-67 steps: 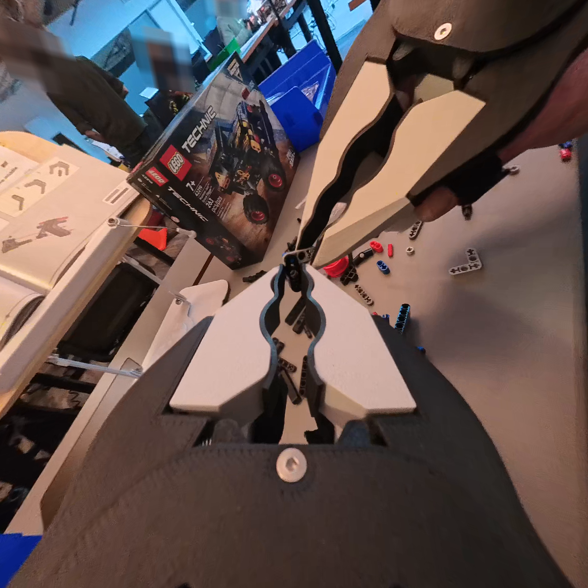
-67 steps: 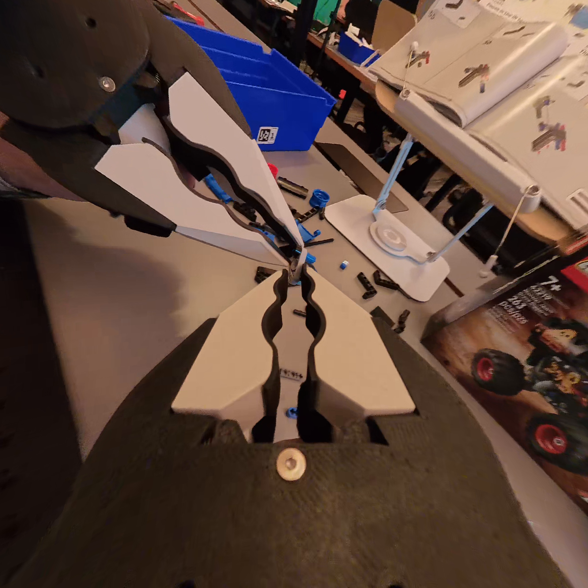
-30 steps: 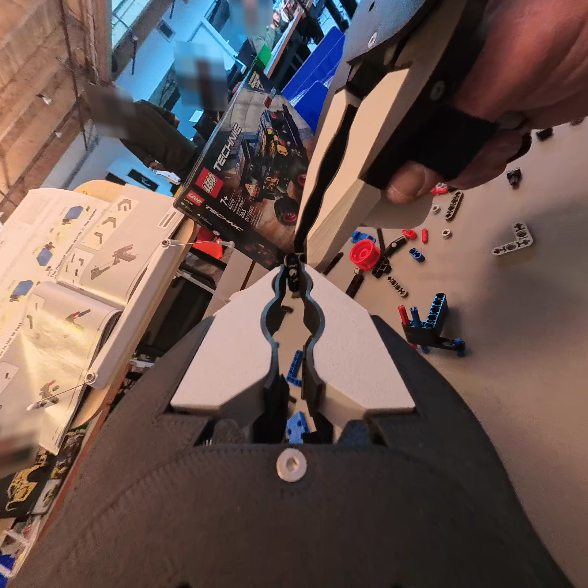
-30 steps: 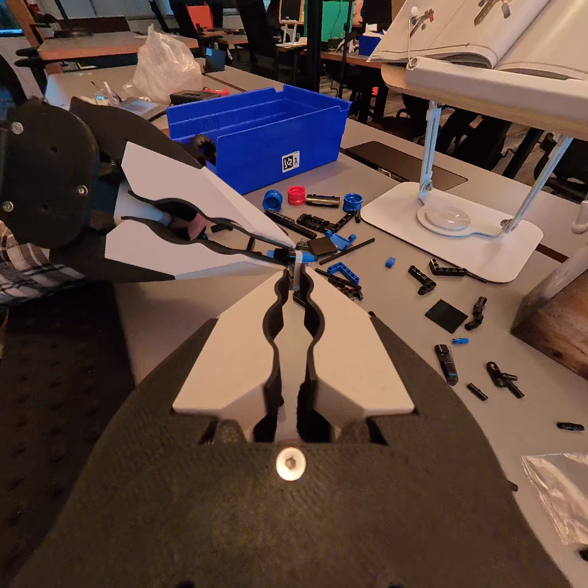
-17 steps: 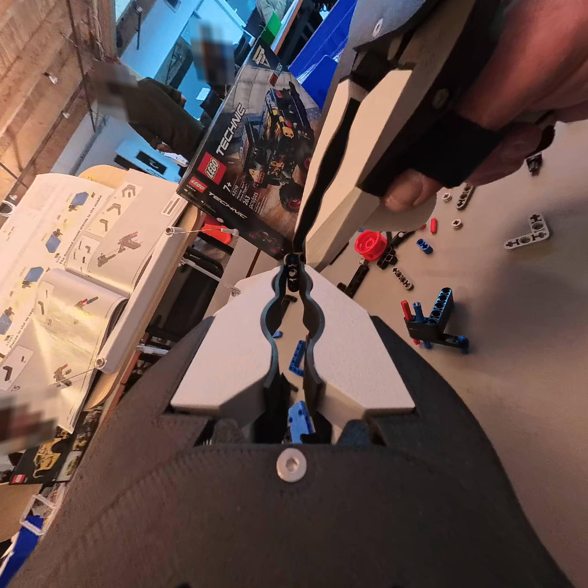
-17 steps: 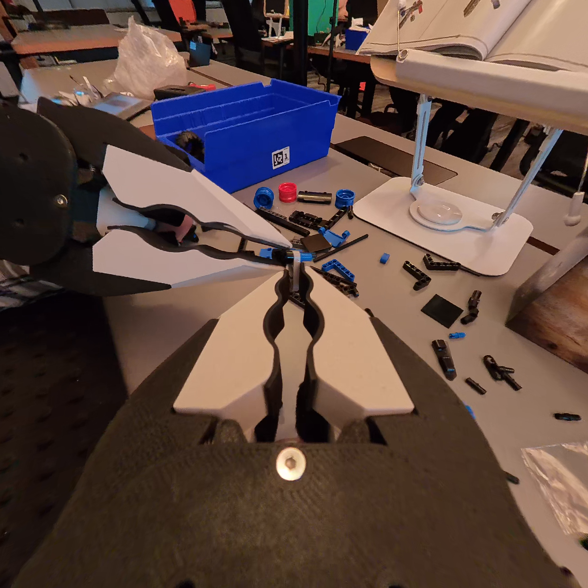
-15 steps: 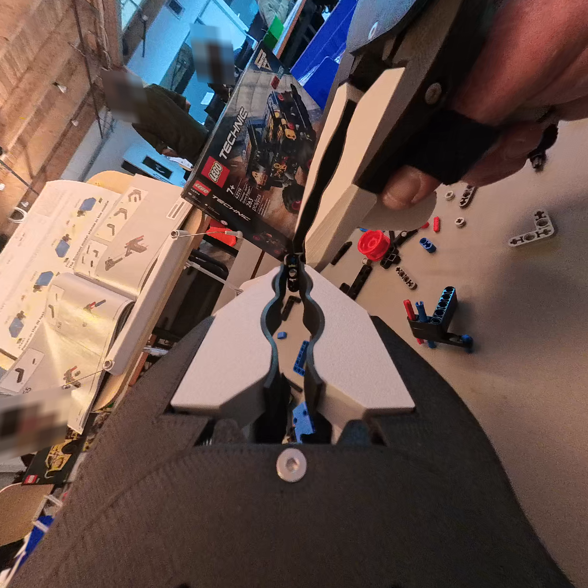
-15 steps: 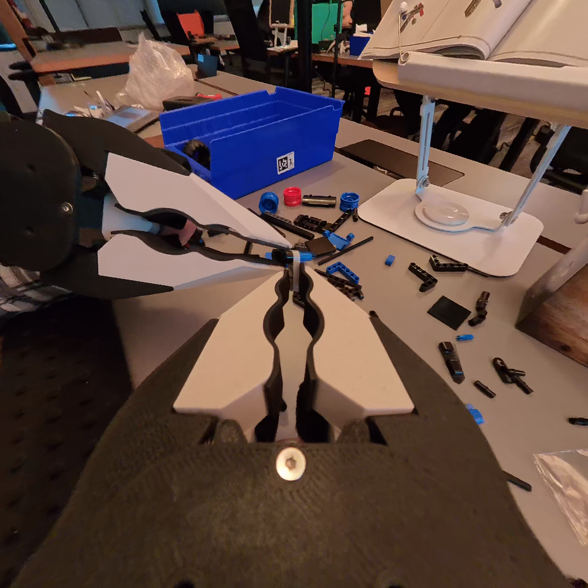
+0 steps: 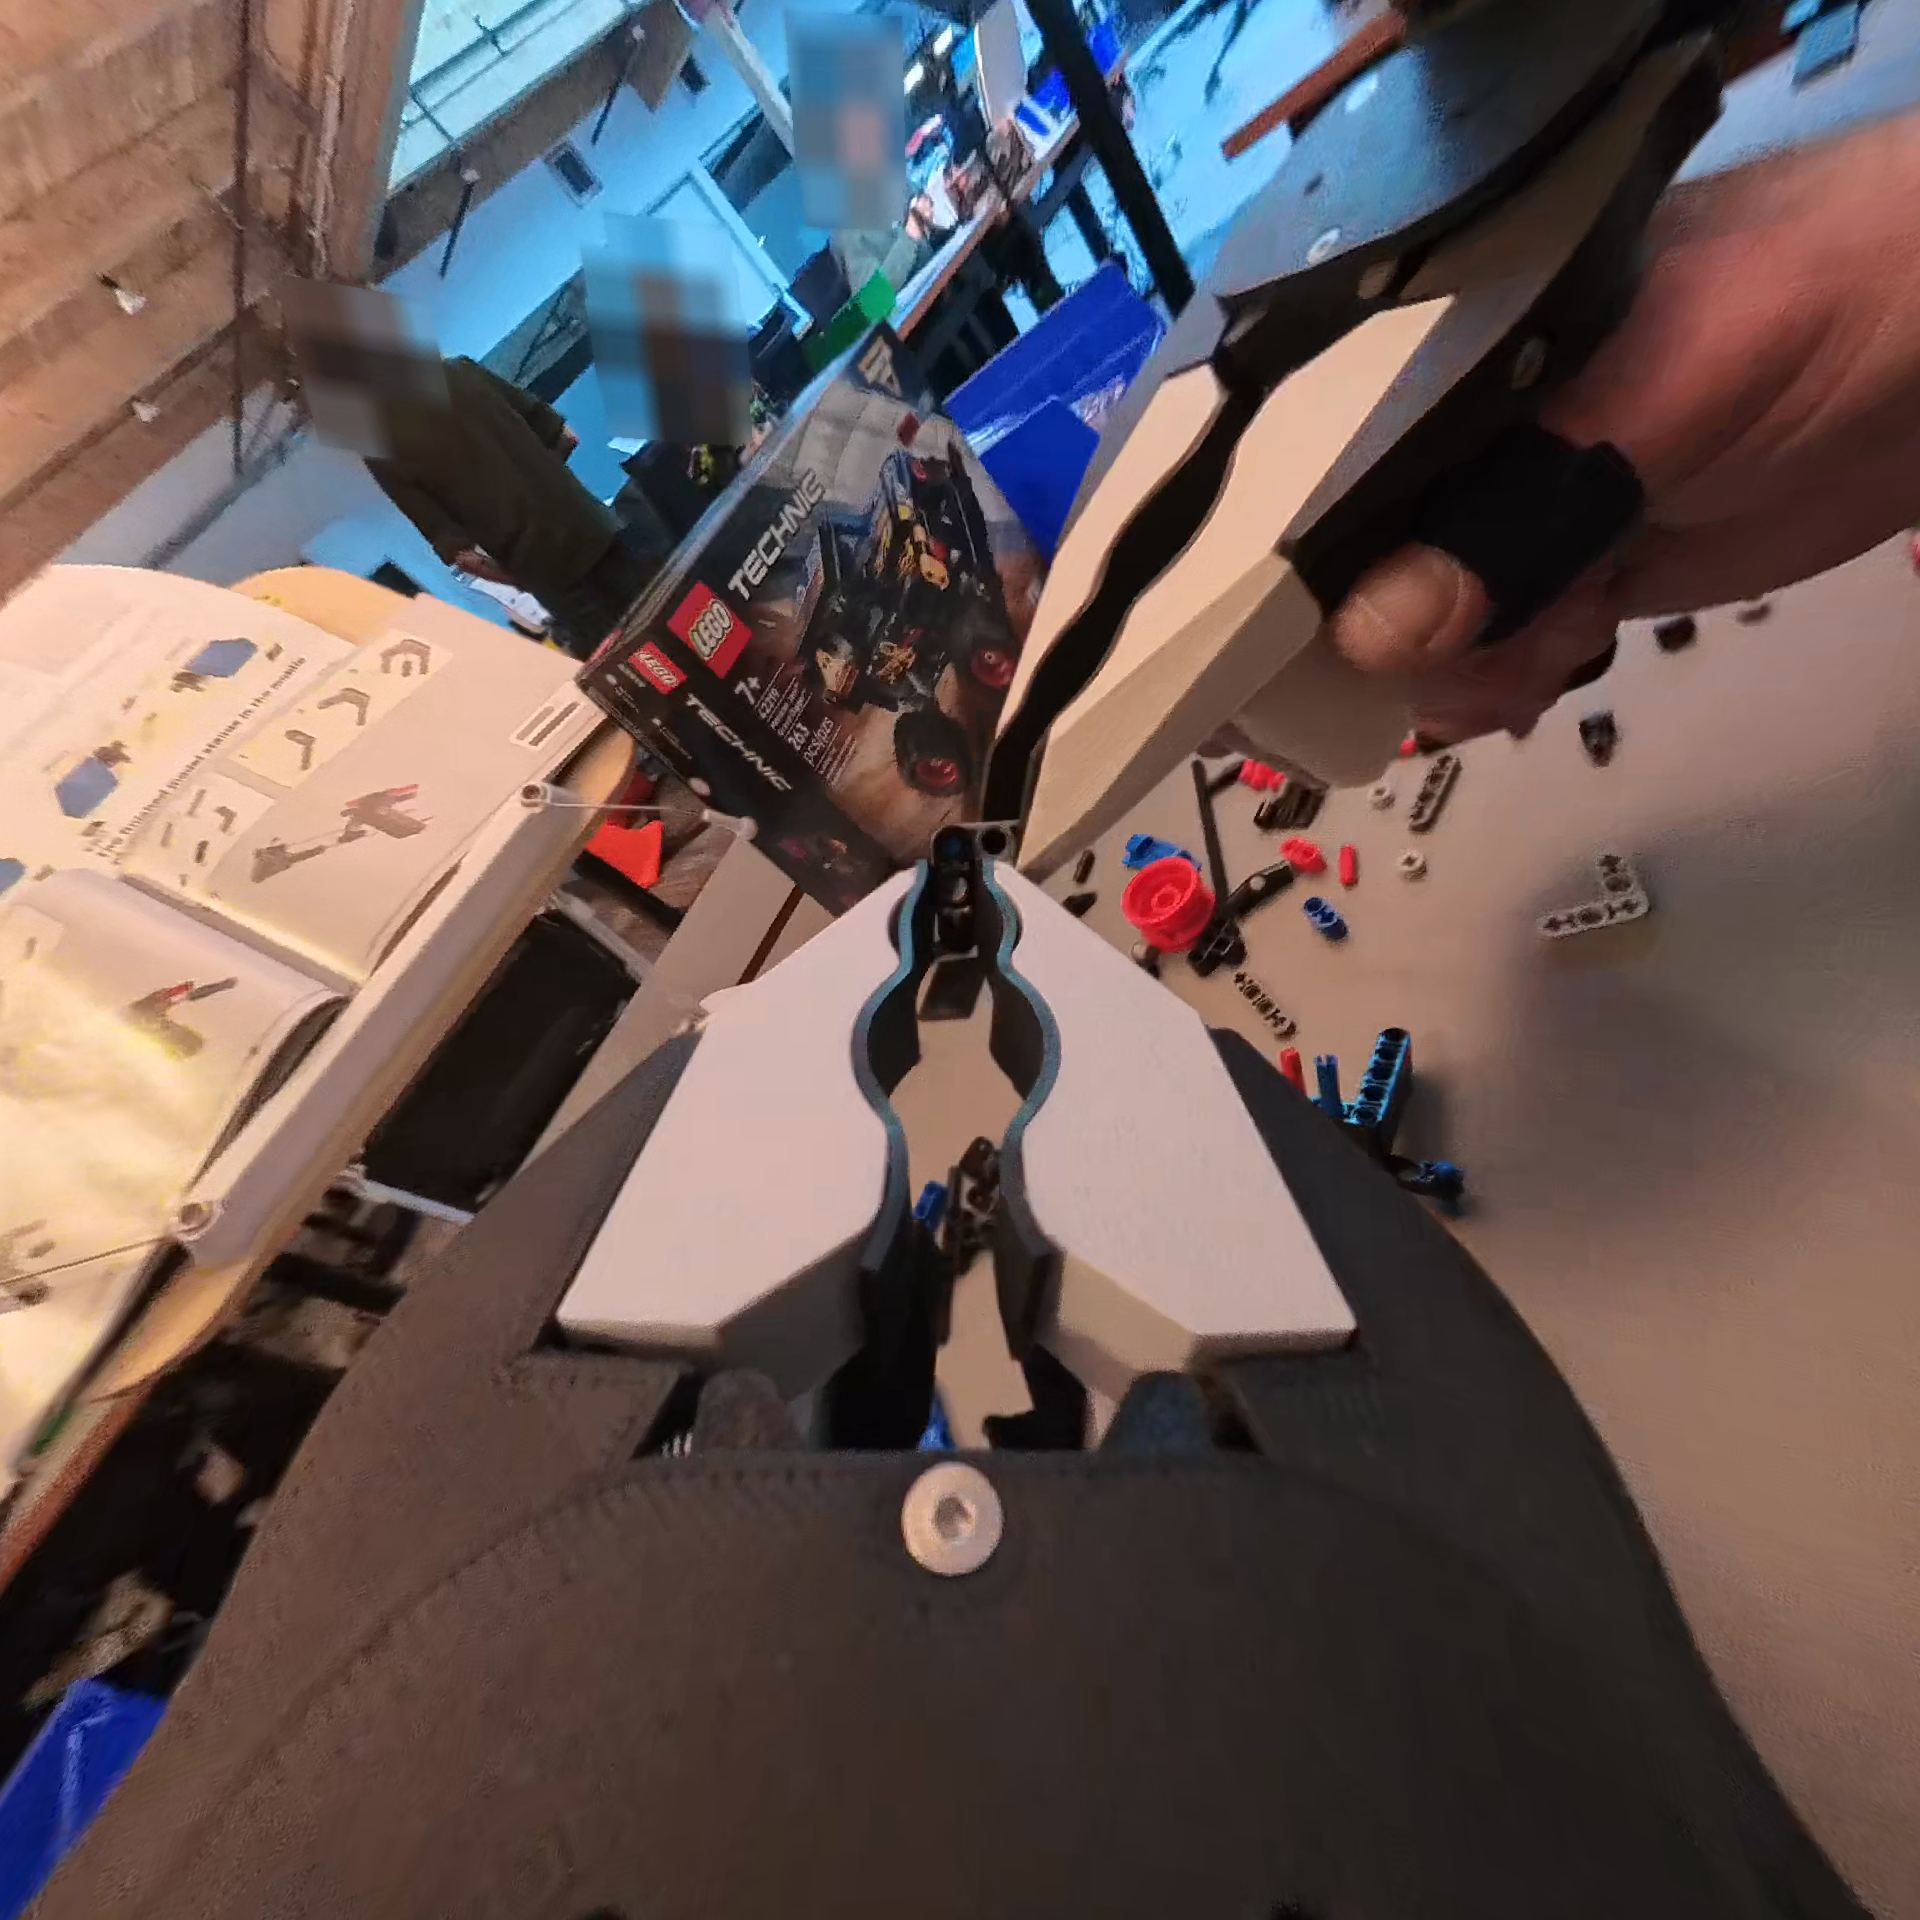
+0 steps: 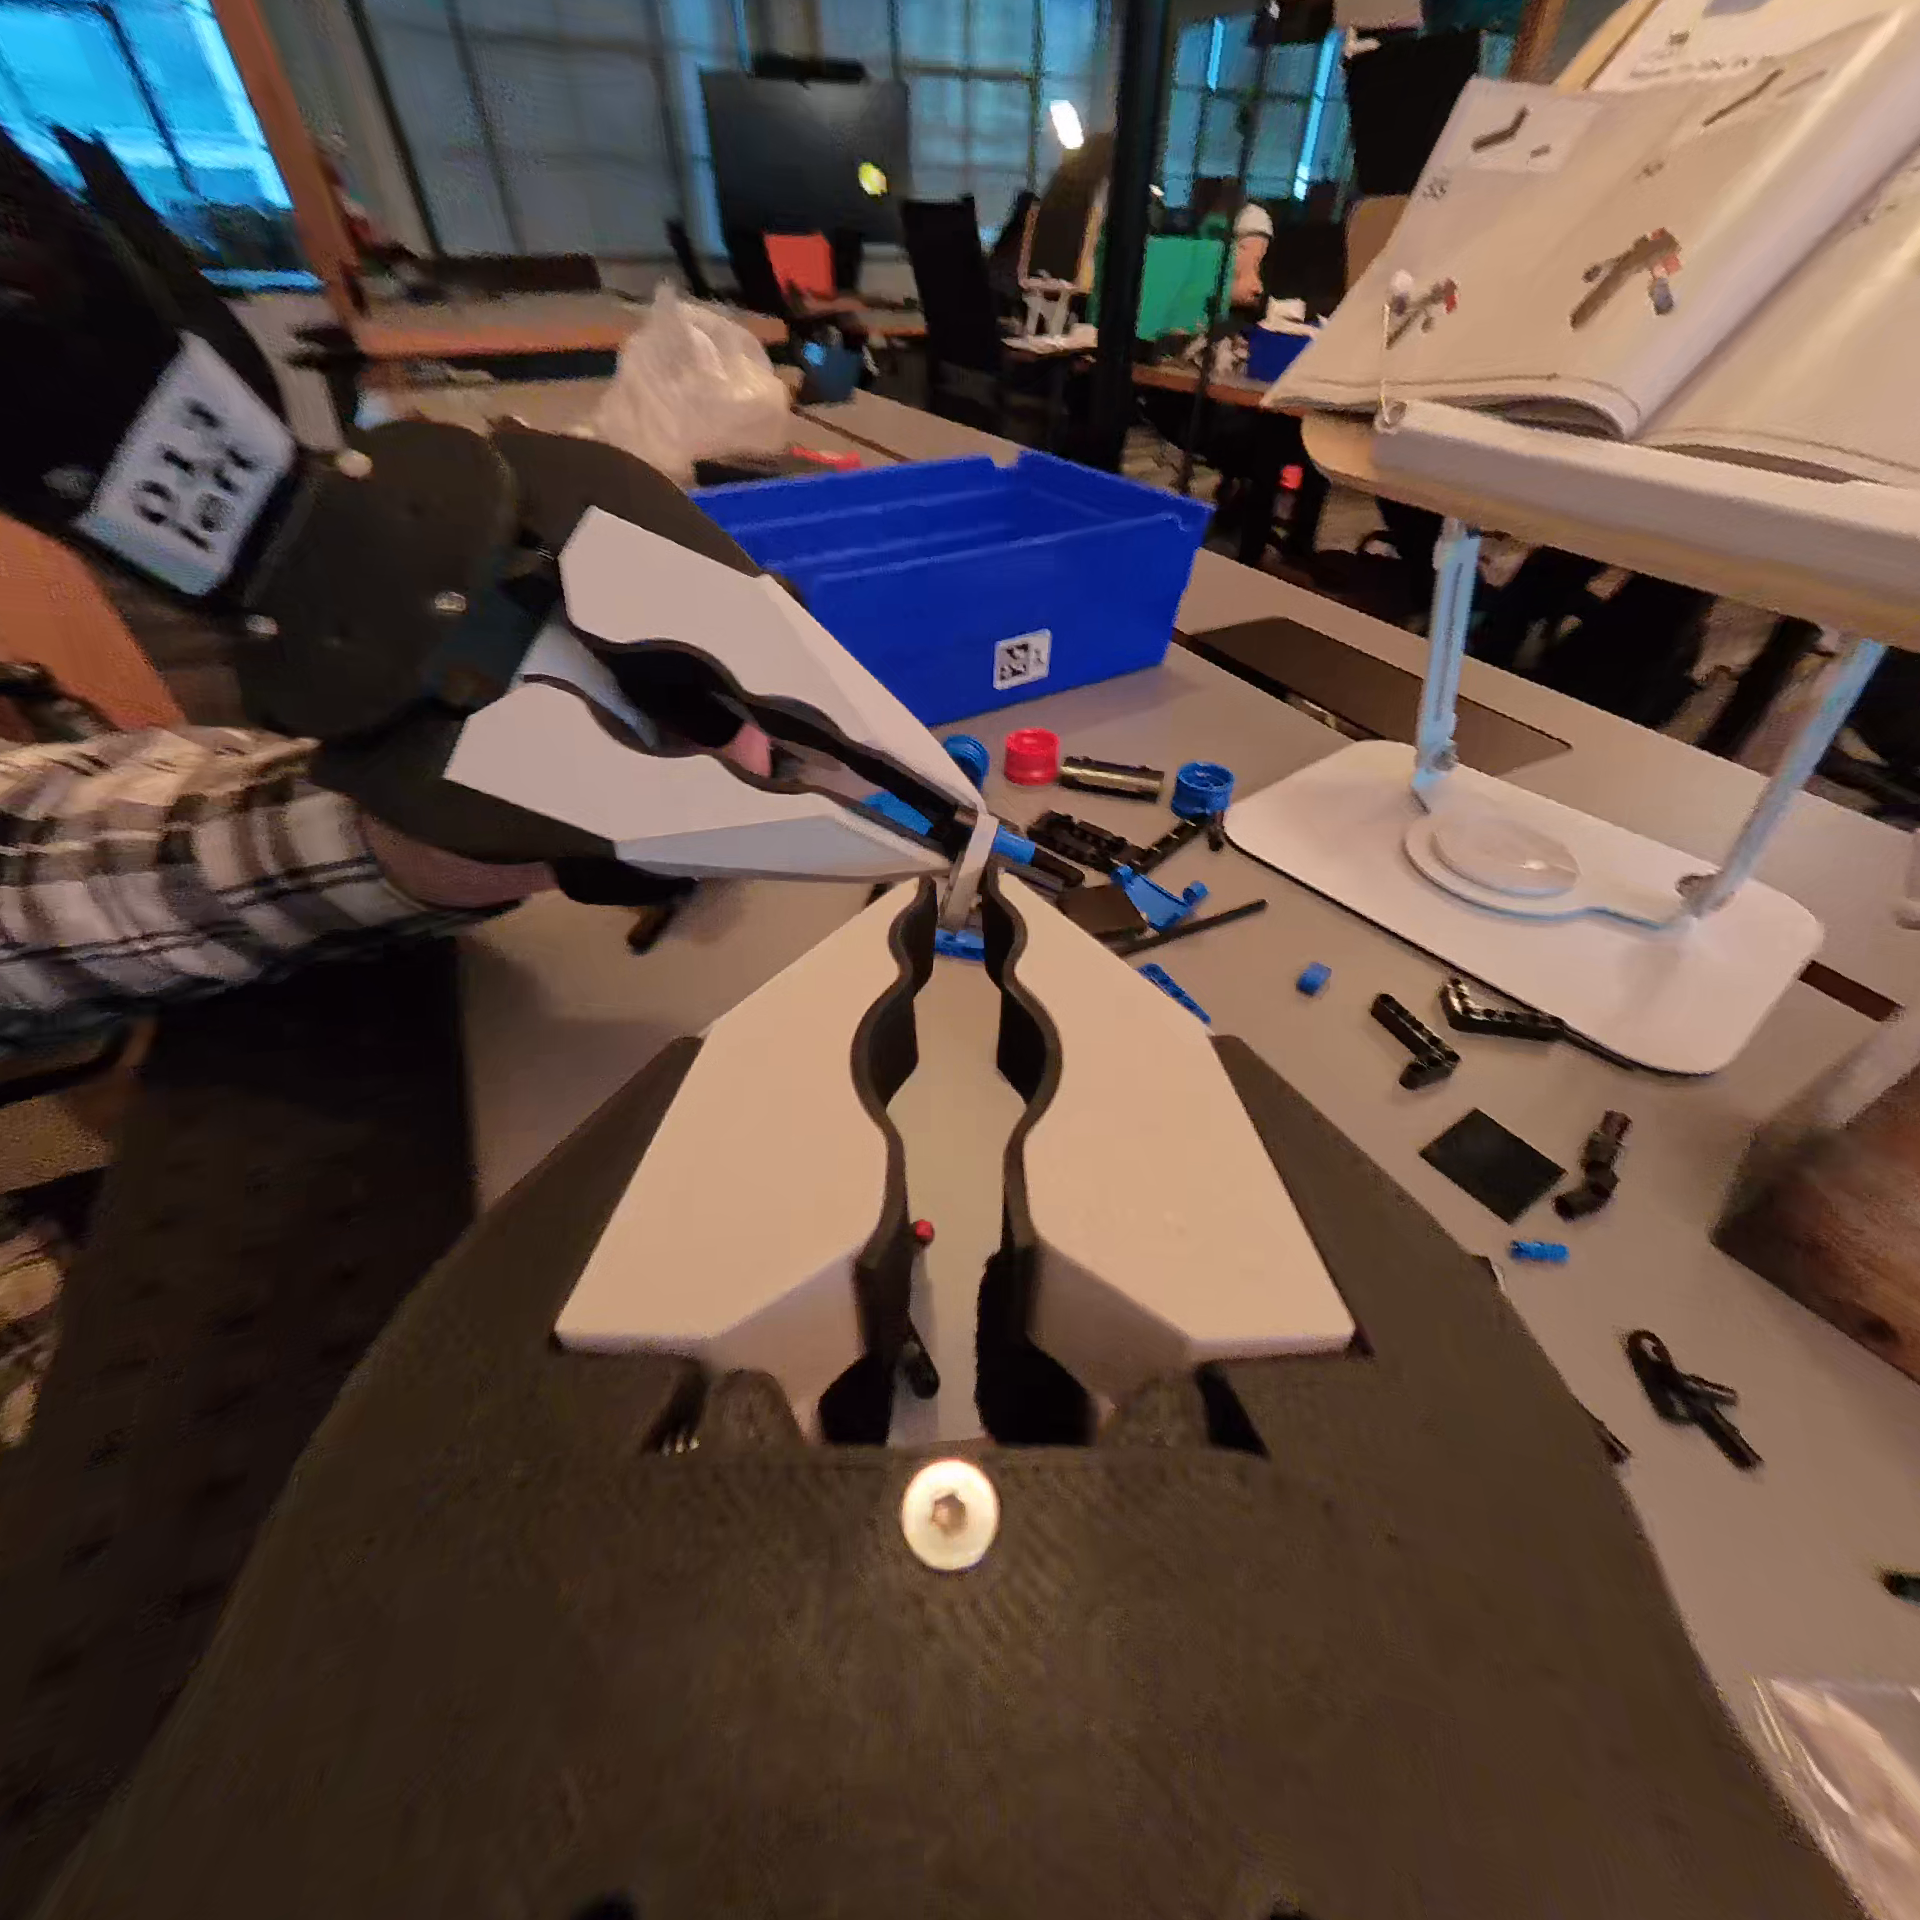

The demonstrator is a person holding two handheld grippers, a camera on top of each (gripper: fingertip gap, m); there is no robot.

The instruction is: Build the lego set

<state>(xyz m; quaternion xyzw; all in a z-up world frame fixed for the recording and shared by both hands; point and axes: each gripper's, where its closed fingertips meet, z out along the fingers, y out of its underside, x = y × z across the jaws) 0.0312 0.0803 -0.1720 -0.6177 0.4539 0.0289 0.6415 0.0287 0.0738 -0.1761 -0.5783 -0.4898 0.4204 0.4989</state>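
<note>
Both grippers meet tip to tip above the grey table (image 9: 1662, 1195). My left gripper (image 9: 956, 888) is shut on a small black piece with a blue pin (image 9: 952, 857). It also shows in the right wrist view (image 10: 961, 831), coming in from the left, with the blue pin (image 10: 1013, 844) sticking out past its tips. My right gripper (image 10: 958, 902) is shut on a thin light grey beam (image 10: 968, 857), which stands tilted against the pin. In the left wrist view the right gripper (image 9: 1003, 821) comes down from the upper right, held by a hand.
A blue bin (image 10: 966, 582) stands behind the grippers. A white book stand base (image 10: 1507, 883) holds an open instruction booklet (image 9: 208, 831). The set's box (image 9: 831, 644) leans nearby. Loose pieces lie around: a red wheel (image 9: 1169, 902), a small black and blue assembly (image 9: 1371, 1091), a grey L beam (image 9: 1595, 904). Only a small space, under 4 cm, lies between the two pairs of fingers. The red wheel (image 9: 1169, 902) is about equally far from each gripper, around 15 cm.
Both grippers stayed shut and joined at the tips. The pair swung and tilted together, so the background shifted. The grey beam now leans more to the left in the right wrist view.
</note>
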